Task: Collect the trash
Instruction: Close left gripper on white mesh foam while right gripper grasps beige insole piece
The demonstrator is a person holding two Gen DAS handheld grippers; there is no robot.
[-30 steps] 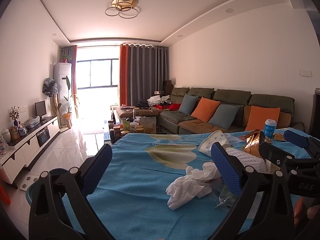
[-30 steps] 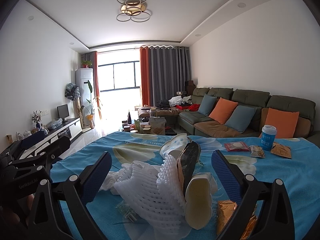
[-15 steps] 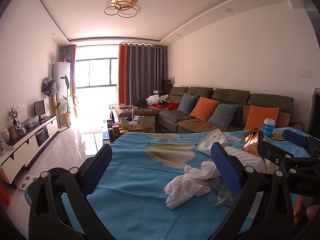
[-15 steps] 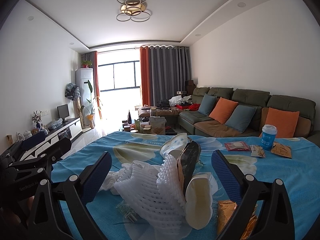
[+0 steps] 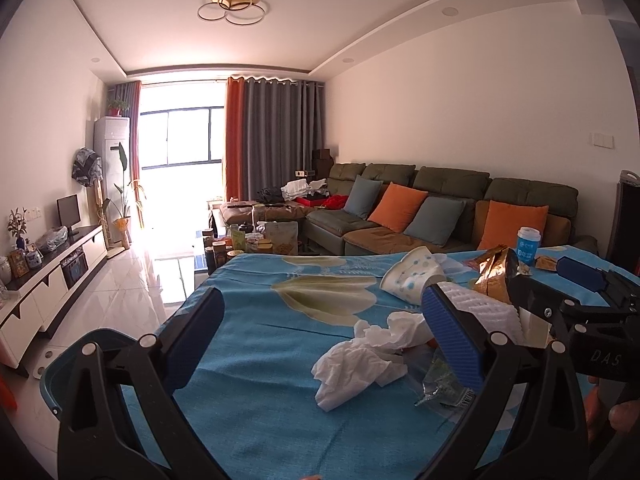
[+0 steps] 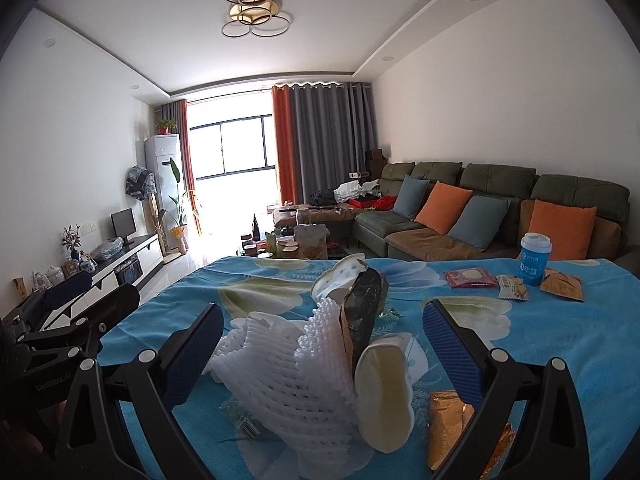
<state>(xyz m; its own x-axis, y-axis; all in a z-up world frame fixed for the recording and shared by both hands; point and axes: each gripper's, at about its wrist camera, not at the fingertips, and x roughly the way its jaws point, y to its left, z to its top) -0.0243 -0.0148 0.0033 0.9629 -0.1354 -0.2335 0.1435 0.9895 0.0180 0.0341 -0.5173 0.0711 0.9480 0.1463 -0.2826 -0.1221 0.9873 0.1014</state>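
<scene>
A heap of trash lies on the blue floral tablecloth (image 5: 256, 360). In the left wrist view a crumpled white tissue (image 5: 360, 360) sits just left of the right finger, with a clear wrapper (image 5: 440, 384) beside it. My left gripper (image 5: 324, 344) is open and empty above the cloth. In the right wrist view white foam netting (image 6: 280, 372), a dark foil bag (image 6: 364, 312) and a squashed paper cup (image 6: 384, 396) lie between the fingers of my right gripper (image 6: 324, 344), which is open. A gold wrapper (image 6: 448, 424) lies under its right finger.
A blue cup (image 6: 534, 258) and several snack packets (image 6: 468, 278) sit at the table's far right. A dotted paper cup (image 5: 412, 280) lies tipped over. A blue bin (image 5: 68, 372) stands by the table's left edge. A sofa (image 5: 420, 216) with cushions is behind.
The left gripper has drifted slightly, so the tissue and table sit a little further left in its view. The right gripper and the trash pile have hardly moved.
</scene>
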